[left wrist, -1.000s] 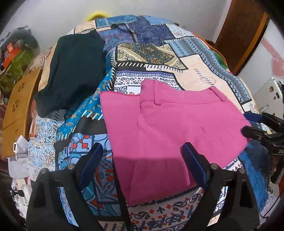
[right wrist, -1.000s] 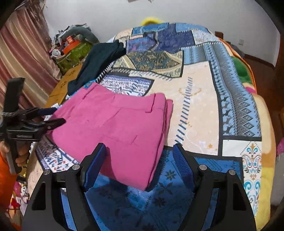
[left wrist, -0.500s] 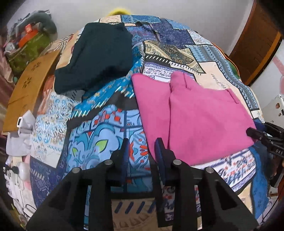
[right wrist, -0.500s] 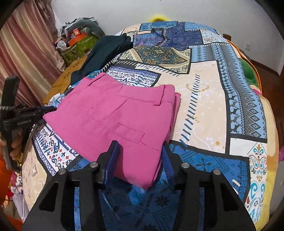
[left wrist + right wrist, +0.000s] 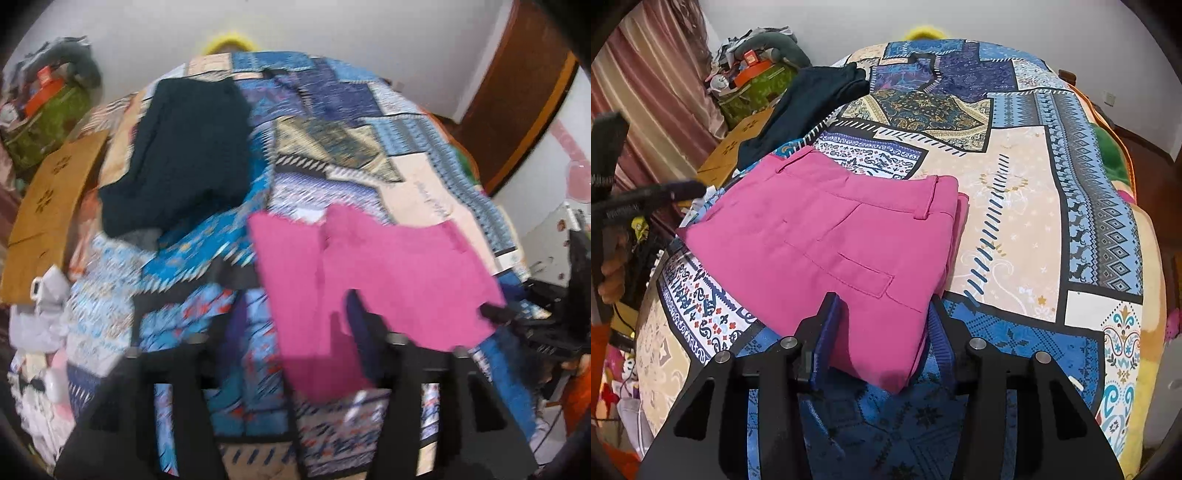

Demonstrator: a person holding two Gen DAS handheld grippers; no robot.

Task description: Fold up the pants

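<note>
Dark garment [image 5: 809,107] blocks bed's far-left.

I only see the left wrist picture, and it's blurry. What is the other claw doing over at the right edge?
Observer: The right gripper straddles the near corner of the folded pink pants; its jaws have just closed in, then eased slightly; whether they press it I cannot tell.
Operator: Are the pants tidy?
Observer: Layers lie stacked flat, a back pocket facing up.
Operator: What's left of the bed?
Observer: A pink striped curtain hangs there.
</note>
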